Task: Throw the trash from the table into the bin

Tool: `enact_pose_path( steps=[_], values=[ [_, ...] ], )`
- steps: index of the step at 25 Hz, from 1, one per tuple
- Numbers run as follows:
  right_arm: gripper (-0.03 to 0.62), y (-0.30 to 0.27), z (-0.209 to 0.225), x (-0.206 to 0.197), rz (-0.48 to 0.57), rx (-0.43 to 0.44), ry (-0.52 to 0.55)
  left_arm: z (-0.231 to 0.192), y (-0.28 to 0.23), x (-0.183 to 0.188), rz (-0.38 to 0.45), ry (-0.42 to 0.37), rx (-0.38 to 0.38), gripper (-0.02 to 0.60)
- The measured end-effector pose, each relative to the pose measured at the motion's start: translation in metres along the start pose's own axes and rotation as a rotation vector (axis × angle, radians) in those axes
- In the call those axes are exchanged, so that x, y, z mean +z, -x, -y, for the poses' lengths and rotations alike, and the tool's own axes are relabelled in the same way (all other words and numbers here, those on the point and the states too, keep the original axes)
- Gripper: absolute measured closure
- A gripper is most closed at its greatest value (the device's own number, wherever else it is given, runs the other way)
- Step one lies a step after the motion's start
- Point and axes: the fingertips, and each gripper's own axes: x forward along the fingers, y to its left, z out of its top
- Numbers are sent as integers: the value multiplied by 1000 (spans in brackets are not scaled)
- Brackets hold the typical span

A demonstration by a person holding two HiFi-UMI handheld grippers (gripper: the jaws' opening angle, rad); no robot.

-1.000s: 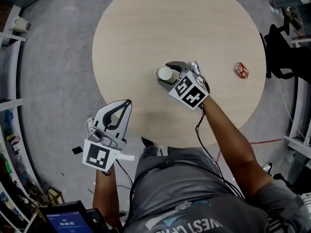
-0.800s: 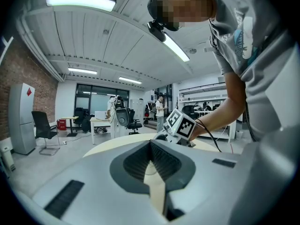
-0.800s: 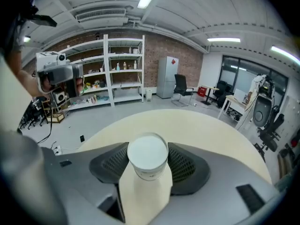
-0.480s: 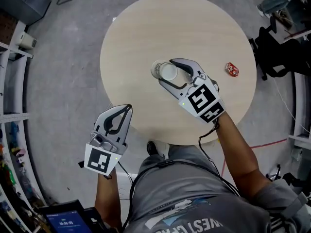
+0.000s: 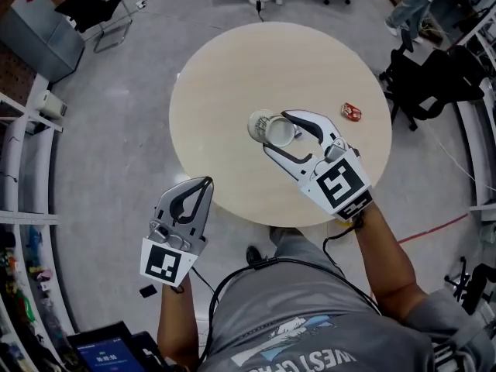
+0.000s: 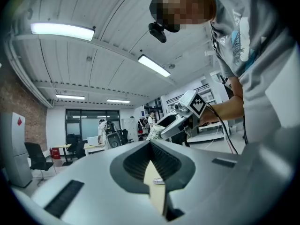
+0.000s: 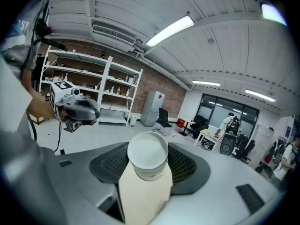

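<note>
Cup: a small white paper cup [image 5: 279, 132] is lying on its side across the jaws, one round white end facing the right gripper's camera [image 7: 147, 156]; whether that end is the mouth or the base cannot be told.
Cup's place: it is hanging over the middle of the round, pale wooden worktop [image 5: 225, 84].
Right gripper [image 5: 276, 131]: its jaws are standing wide and pressing on the cup from both sides.
Other trash: a small red crushed piece [image 5: 352, 112] is lying on the worktop, well apart from the cup and nearer the far right edge.
Left gripper [image 5: 204, 183]: it is hovering over the grey floor [image 5: 108, 130] just off the worktop's near edge, its jaws closed together on nothing [image 6: 151, 146].
Surroundings: black office chairs [image 5: 422, 80] are standing beside the worktop on the right, a grey cabinet [image 5: 39, 25] is sitting at the far left, and shelving [image 5: 15, 177] is running along the left side.
</note>
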Motion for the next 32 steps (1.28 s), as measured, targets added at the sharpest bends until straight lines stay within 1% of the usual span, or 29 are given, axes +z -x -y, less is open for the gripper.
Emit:
enact_pose_path(
  steps=[3, 10, 14, 16, 21, 26, 29, 32],
  values=[
    [326, 33, -11, 17, 21, -37, 15, 17, 12, 23, 25, -39, -20, 538],
    [326, 64, -19, 30, 56, -101, 48, 29, 19, 36, 70, -84, -56, 538],
    [326, 108, -42, 41, 53, -137, 89, 59, 39, 56, 94, -114, -86, 538],
    [326, 126, -53, 43, 54, -165, 85, 71, 48, 61, 113, -124, -107, 538],
    [326, 156, -69, 37, 41, -246, 41, 89, 54, 61, 131, -140, -183, 538],
    [326, 204, -82, 27, -13, -339, 5, 117, 49, 73, 170, -130, -287, 538],
    [326, 234, -80, 10, -58, -402, -32, 137, 35, 78, 180, -130, -356, 538],
    [326, 260, -79, -11, -94, -457, -65, 155, 21, 76, 194, -121, -409, 538]
  ],
)
